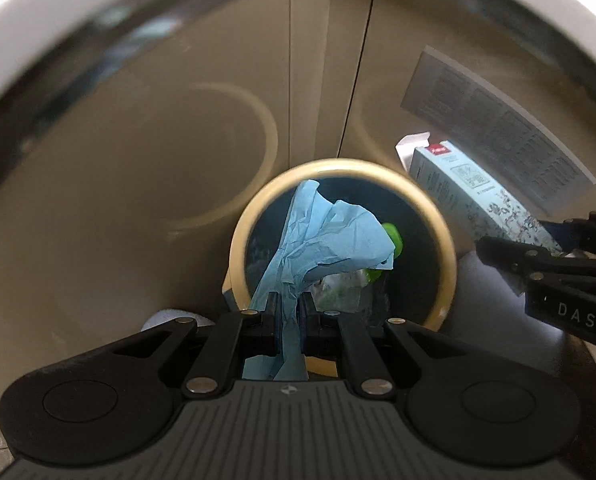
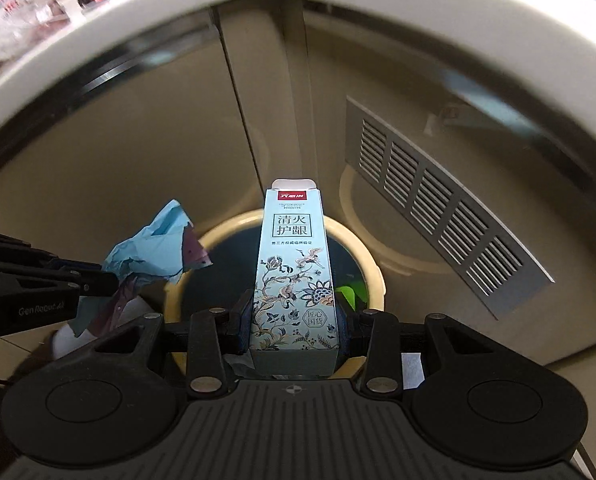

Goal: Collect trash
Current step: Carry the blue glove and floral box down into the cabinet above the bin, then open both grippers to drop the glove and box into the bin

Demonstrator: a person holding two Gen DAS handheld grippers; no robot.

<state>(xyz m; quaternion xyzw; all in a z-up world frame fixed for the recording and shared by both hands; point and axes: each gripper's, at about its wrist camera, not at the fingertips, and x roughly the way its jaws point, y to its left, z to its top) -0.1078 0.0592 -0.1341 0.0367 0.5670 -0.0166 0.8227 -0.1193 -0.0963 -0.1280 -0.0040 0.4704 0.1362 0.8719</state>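
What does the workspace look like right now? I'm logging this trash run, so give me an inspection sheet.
Surface: beige floor.
Job's things: crumpled blue paper, printed carton, both above the yellow-rimmed bin.
Clutter: green item in the bin.
Grippers: left gripper shut on the paper; right gripper shut on the carton.
Cables: nothing seen.
Surroundings: cabinet doors, metal vent grille, white countertop edge.

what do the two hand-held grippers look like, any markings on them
Both are matte black. The left hand-held gripper has linkage arms with silver rivets, round side discs and a ribbed grey base; white "Gen Robot AI" lettering shows on its side. The right hand-held gripper is built alike, with blue pads.
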